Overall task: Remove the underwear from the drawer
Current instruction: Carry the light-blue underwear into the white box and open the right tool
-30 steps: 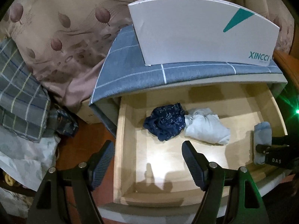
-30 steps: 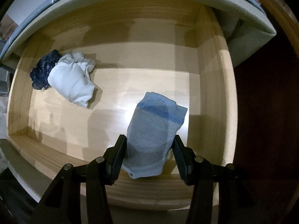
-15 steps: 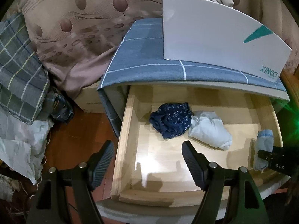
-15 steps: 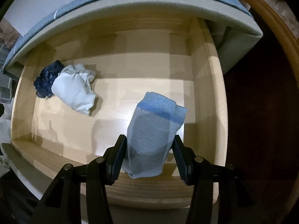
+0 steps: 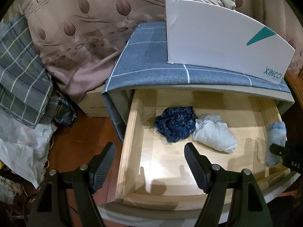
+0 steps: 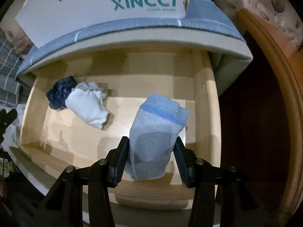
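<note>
1. The right gripper (image 6: 151,151) points steeply down over the open pale wooden drawer (image 6: 206,102), its two black ribbed fingers (image 6: 121,157) pressed against either side of a rolled light-blue mesh-knit underwear (image 6: 157,138) with a brighter blue stitched band near its far end.
2. The jaws have just been closing a little further, with that roll squeezed between them; the roll hangs in the grip above the drawer floor, near the drawer's right wall (its lower end droops past the pads toward the front rail).
3. From the left wrist view the same light-blue roll (image 5: 275,141) shows at the far right edge, pinched by the black tip of the right gripper (image 5: 284,155).
4. The left gripper (image 5: 149,158) hovers over the drawer's front left corner, its fingers spread wide with nothing between them; one finger sits outside the left drawer wall (image 5: 128,141), the other over the drawer floor.
5. Two more pieces lie on the drawer floor toward the back left: a crumpled dark navy speckled underwear (image 5: 175,125) and a bunched white underwear (image 5: 215,133), touching each other.
6. On the blue checked cloth (image 5: 151,60) covering the cabinet top stands a white cardboard box printed "XINCCI" in teal (image 5: 223,39).
</note>
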The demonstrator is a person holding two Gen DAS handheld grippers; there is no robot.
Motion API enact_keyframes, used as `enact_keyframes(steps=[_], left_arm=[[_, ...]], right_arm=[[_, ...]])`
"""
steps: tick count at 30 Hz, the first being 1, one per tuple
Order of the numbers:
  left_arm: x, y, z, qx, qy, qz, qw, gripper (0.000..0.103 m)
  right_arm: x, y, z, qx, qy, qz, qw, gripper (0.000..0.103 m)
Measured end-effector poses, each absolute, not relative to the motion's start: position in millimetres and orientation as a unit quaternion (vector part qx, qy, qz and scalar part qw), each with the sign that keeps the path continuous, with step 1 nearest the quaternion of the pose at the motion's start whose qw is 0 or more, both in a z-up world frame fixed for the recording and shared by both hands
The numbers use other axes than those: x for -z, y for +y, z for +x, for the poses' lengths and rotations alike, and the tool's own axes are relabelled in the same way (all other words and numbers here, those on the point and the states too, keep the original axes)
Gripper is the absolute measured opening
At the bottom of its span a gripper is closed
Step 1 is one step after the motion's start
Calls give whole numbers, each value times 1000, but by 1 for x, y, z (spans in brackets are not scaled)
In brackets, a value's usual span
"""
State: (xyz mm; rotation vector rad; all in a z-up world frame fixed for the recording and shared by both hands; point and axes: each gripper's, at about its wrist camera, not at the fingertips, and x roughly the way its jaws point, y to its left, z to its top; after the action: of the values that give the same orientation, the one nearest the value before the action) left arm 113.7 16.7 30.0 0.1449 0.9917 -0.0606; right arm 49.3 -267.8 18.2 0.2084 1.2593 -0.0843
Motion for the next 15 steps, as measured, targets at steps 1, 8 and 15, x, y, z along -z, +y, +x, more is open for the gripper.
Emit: enact_keyframes(steps=[1,8,15], left_arm=[[-30,17,113,27,475,69,877,77],[-31,22,113,26,475,60,877,77],[-31,23,113,25,475,59,877,77]], right_arm=[[-22,-269,48,40,585,98,804,44],[-57,-271,55,39,546,106,830,44],[-125,-276,73,33,491,96,865,44]])
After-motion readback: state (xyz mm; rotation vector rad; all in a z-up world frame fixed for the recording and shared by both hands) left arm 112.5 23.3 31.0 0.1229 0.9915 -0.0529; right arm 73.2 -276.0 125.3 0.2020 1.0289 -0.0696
